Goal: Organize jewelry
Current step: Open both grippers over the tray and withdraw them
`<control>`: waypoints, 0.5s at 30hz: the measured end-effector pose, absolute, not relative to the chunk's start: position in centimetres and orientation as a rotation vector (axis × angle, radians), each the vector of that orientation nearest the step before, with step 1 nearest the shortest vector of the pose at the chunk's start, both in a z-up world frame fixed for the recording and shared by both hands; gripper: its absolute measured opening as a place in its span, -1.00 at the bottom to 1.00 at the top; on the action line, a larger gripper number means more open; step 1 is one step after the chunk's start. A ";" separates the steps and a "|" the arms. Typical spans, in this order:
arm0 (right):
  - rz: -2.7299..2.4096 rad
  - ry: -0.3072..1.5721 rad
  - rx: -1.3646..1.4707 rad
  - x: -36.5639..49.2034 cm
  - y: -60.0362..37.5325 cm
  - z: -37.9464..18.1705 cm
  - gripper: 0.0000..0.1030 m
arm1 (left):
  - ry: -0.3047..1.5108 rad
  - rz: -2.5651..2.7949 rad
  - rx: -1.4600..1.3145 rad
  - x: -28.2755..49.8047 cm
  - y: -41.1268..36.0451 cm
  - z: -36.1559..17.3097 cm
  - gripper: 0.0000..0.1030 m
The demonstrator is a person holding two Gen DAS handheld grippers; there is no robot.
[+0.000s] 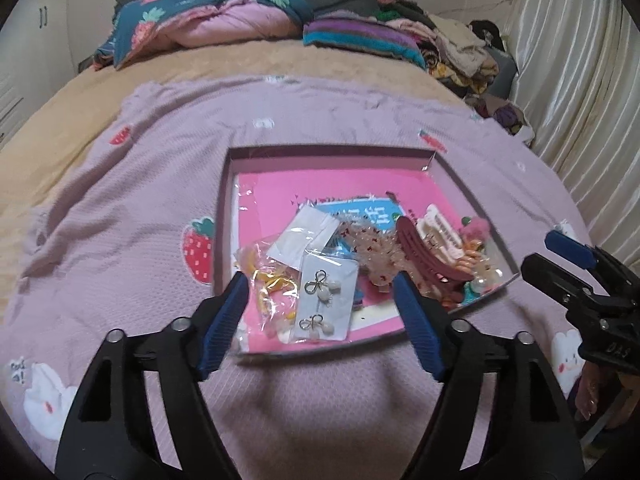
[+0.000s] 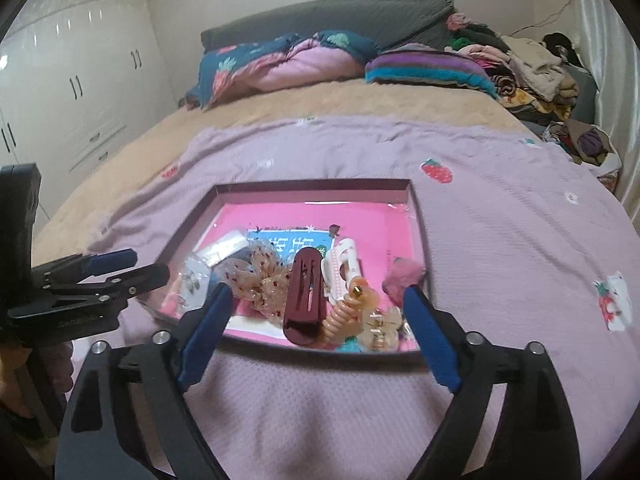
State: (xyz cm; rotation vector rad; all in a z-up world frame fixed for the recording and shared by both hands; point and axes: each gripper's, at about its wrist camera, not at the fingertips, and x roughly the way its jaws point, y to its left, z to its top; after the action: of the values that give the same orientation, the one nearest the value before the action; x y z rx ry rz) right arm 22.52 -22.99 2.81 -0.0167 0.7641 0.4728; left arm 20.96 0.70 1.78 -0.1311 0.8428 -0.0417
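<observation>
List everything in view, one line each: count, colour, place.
box: one, pink-lined, on the blanket
earring card: one, white, two bow earrings, box front left
claw clip: one, maroon, box middle
comb clip: one, white, right of the claw clip
scrunchie: one, beige dotted, left of the claw clip
coil tie: one, peach, box front
blanket: one, lilac, over the bed
left gripper: one, black and blue, open
right gripper: one, black and blue, open
</observation>
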 end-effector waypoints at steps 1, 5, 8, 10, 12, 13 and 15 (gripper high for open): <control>0.469 0.759 -0.011 22.1 -23.3 3.1 0.77 | 0.834 -0.042 -0.133 20.5 0.7 2.2 0.42; 0.459 0.733 0.007 20.1 -24.6 4.4 0.86 | 0.795 -0.039 -0.133 18.4 0.4 3.8 0.60; 0.452 0.721 0.011 18.9 -25.2 4.9 0.89 | 0.785 -0.040 -0.134 17.2 0.1 4.4 0.74; 0.449 0.719 0.010 18.1 -25.6 5.0 0.90 | 0.780 -0.041 -0.132 16.3 -0.2 4.5 0.81; 0.444 0.718 0.005 17.4 -25.9 4.9 0.90 | 0.777 -0.045 -0.129 15.5 -0.5 4.5 0.81; 0.442 0.718 -0.001 17.0 -26.0 4.9 0.91 | 0.777 -0.042 -0.123 15.2 -0.7 4.5 0.81; 0.437 0.719 -0.010 16.6 -26.1 4.7 0.91 | 0.782 -0.040 -0.118 14.5 -0.8 4.3 0.81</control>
State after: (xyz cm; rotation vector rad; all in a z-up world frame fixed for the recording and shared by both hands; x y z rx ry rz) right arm 16.58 -26.11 4.73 -0.0098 0.7192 0.4374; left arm 14.52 -0.82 4.30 -0.1182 0.7821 -0.0397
